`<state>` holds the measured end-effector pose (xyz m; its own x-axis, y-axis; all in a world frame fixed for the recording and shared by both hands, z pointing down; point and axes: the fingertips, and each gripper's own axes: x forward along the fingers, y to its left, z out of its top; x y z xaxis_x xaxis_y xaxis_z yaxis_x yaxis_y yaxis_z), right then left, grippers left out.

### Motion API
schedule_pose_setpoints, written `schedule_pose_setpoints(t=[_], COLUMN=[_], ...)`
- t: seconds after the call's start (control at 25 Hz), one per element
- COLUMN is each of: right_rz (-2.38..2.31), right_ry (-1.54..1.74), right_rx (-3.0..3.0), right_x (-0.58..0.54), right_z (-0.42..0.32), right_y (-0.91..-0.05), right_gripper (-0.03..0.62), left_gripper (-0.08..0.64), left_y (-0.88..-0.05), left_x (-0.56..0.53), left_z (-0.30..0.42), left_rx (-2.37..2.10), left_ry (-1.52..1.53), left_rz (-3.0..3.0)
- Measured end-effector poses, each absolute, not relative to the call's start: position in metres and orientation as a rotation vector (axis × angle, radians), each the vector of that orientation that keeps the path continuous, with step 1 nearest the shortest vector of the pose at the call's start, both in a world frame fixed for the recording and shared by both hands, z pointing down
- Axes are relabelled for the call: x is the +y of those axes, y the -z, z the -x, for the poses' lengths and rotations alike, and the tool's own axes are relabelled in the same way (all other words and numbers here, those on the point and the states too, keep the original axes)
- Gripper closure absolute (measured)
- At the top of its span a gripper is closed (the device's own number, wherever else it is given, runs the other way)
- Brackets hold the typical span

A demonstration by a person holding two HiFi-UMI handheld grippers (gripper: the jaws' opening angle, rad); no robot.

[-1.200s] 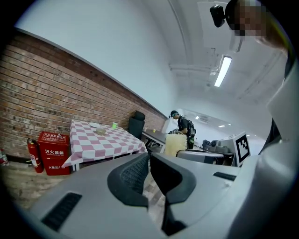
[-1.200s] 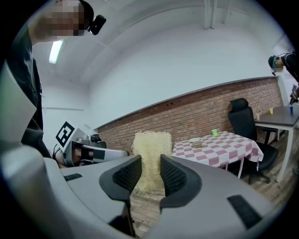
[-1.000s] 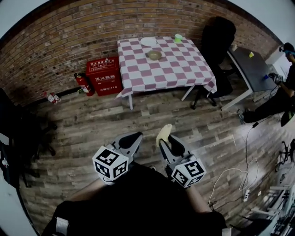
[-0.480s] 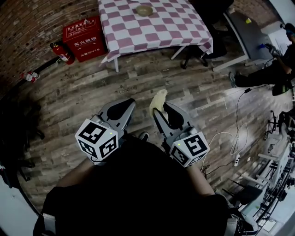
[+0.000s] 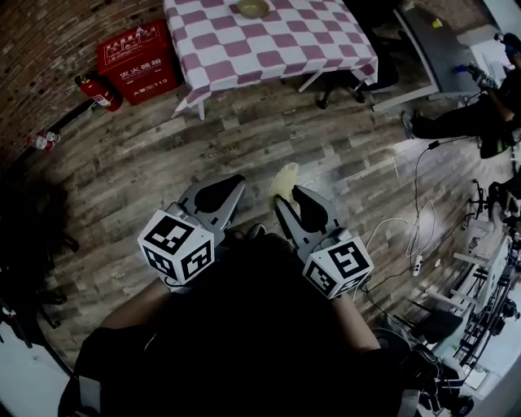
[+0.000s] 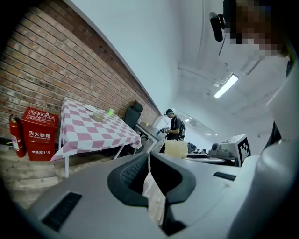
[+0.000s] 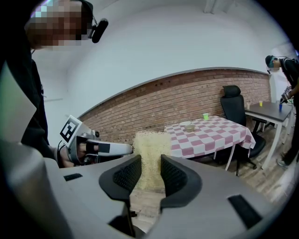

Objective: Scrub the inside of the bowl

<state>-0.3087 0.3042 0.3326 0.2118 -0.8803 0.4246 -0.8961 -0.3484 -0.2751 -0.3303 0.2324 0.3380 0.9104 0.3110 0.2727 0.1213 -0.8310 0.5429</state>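
Observation:
The bowl (image 5: 253, 8) stands on the checked table (image 5: 277, 45) far ahead, also small in the left gripper view as the bowl (image 6: 98, 116) and in the right gripper view as the bowl (image 7: 189, 128). My right gripper (image 5: 291, 195) is shut on a yellow scrub sponge (image 5: 285, 177); the sponge (image 7: 150, 144) sticks up between the right gripper's (image 7: 150, 161) ribbed pads. My left gripper (image 5: 234, 183) is held beside it, shut with nothing in it; the left gripper's (image 6: 149, 156) tips meet. Both are close to my body, over the wooden floor.
A green cup (image 7: 205, 116) and a white plate (image 7: 186, 123) share the table. A red box (image 5: 134, 53) and fire extinguisher (image 5: 96, 89) stand by the brick wall. A black office chair (image 7: 233, 105), grey desk (image 5: 431, 49), a person (image 5: 480, 114) and floor cables (image 5: 407, 236) lie right.
The table and bowl have slid toward the top edge of the head view, and more floor shows. Both grippers keep their hold and stay side by side.

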Motion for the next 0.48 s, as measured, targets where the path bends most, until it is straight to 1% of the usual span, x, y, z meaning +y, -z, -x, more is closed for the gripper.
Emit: schedule_pose_setpoints(t=[0.28,0.48], right_rz=[-2.411,-2.392], right_ry=[-0.871,-0.905], right_rx=[-1.725,-1.772], right_x=[0.297,0.293], right_z=[0.292,0.262], right_y=[-0.346,-0.36], right_gripper=[0.454,0.454], left_gripper=[0.537,0.537], left_y=[-0.349,-0.36], left_x=[0.226,0.229], left_z=[0.306,0.279], left_rx=[0.346,0.322], left_ry=[-0.515,-0.552], left_rz=[-2.51,-2.521])
